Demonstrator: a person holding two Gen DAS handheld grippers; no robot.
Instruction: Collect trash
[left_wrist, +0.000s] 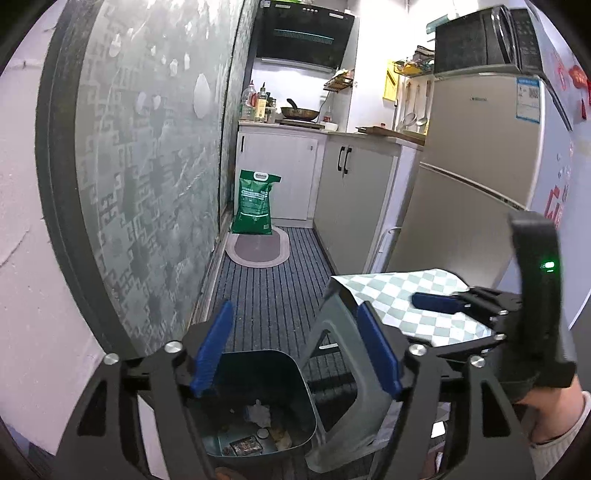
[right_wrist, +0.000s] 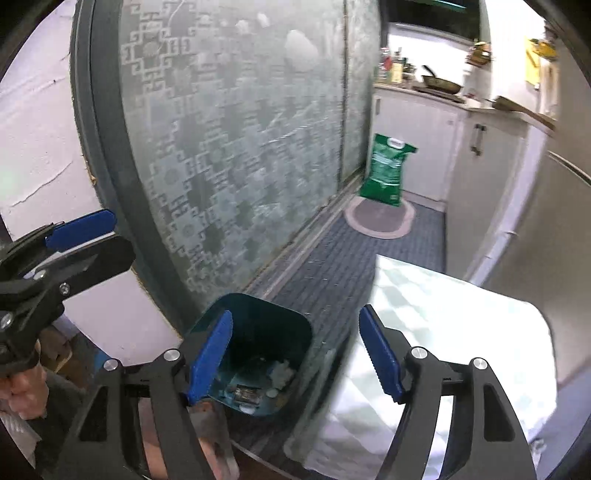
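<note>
Kitchen floor | trash bin (left_wrist: 255, 402) below left hand-held gripper (left_wrist: 295, 354) | jaws apart, empty

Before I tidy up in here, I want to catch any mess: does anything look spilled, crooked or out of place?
Nothing looks spilled. The bin stands upright on the floor with the trash inside it. The one odd thing is the green bag, standing on the small oval mat in the walkway rather than put away.
</note>
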